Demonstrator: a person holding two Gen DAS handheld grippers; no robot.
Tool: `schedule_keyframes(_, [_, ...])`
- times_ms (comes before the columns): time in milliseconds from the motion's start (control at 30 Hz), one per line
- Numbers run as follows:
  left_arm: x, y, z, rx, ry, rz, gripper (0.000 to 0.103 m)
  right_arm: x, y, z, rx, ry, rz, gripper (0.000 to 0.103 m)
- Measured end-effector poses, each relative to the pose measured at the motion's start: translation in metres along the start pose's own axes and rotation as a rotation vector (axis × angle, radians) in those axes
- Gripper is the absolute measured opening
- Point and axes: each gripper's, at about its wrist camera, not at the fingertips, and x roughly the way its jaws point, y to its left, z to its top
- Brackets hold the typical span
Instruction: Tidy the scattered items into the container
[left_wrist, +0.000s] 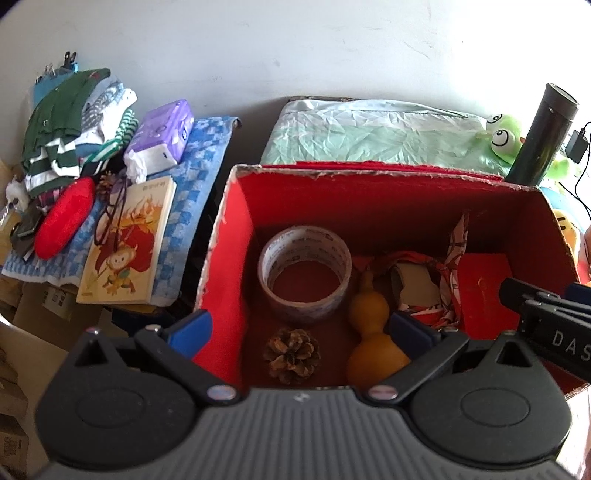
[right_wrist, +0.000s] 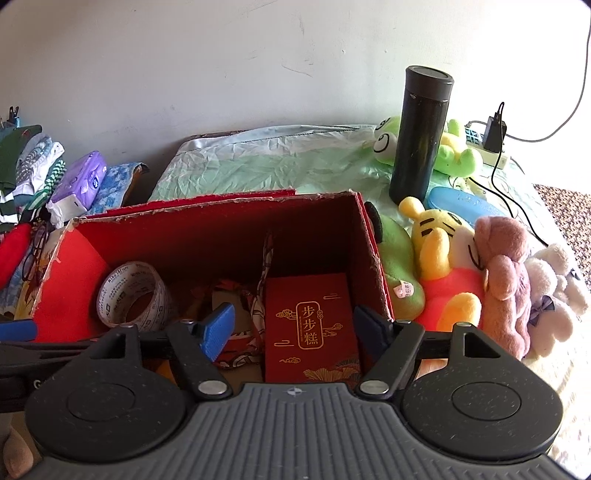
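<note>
The red cardboard container (left_wrist: 369, 171) (right_wrist: 207, 206) stands open in front of both grippers. Inside lie a tape roll (left_wrist: 306, 310) (right_wrist: 110, 291), a pine cone (left_wrist: 291, 354), a yellow gourd (left_wrist: 369, 332), a red-and-white patterned cloth (left_wrist: 439, 295) and a red gift box with gold lettering (left_wrist: 480, 291) (right_wrist: 310, 328). My left gripper (left_wrist: 299, 330) hangs open over the container's left half, holding nothing. My right gripper (right_wrist: 293, 325) stands open above the gift box, its pads apart from the box's sides.
Left of the container, on a blue checked cloth (left_wrist: 192, 177), lie a picture book (left_wrist: 129, 240), glasses, a red pouch (left_wrist: 62, 221), a tissue pack (left_wrist: 162, 133) and folded clothes. To the right are plush toys (right_wrist: 443, 266), a black flask (right_wrist: 421, 136), a blue case and cables.
</note>
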Motion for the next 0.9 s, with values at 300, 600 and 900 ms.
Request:
schedule_keyframes(300, [0.003,-0.004,-0.003,0.016,-0.005,-0.011,0.102,0.001,-0.005,-0.003,0.028,0.019,-0.008,0.076])
schedule_keyframes(600, [0.009,-0.007,-0.003,0.016,0.007,0.000,0.102,0.004,-0.008,-0.008,0.040,0.042,-0.008,0.077])
schedule_keyframes(900, [0.016,-0.005,-0.007,-0.002,0.031,-0.029,0.102,0.005,-0.006,-0.010,0.031,0.042,-0.012,0.077])
